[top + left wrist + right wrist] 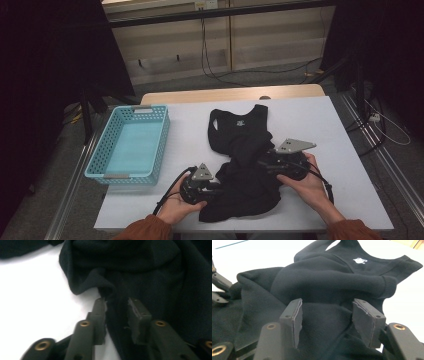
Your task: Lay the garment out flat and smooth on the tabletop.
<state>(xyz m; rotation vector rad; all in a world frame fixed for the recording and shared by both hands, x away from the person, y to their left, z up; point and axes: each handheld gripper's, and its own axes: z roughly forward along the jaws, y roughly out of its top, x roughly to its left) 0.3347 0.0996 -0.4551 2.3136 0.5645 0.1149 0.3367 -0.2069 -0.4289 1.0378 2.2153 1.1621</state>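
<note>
**Both grippers at the vest, one biting, one not**

The black vest (243,160) lies on the white table (320,125), neck end away from me and the near half rumpled between my hands. My left gripper (116,303) sits at the vest's near left edge. Its jaws stand a little apart with a fold of cloth running between them, so I read it as pinching that fold, though the hold looks thin and close to the tips. My right gripper (325,311) is at the right side of the vest, jaws spread wide, with the cloth bunched between and under them but nothing clamped. The blue basket (131,145) stands on the table to my left, apart from the vest.

What worries me from here:

- The left pinch sits near the hem's edge. If I pull before the right side is gripped, the fold could slide out of the jaws.
- If I press the right jaws together where they are, I may catch several layers of the rolled cloth instead of one edge, and the vest would lift as a lump.
- With only one side held, any lift would drag the vest across the table and twist it further.
- A trailing end could snag the basket rim on the way over.
</note>
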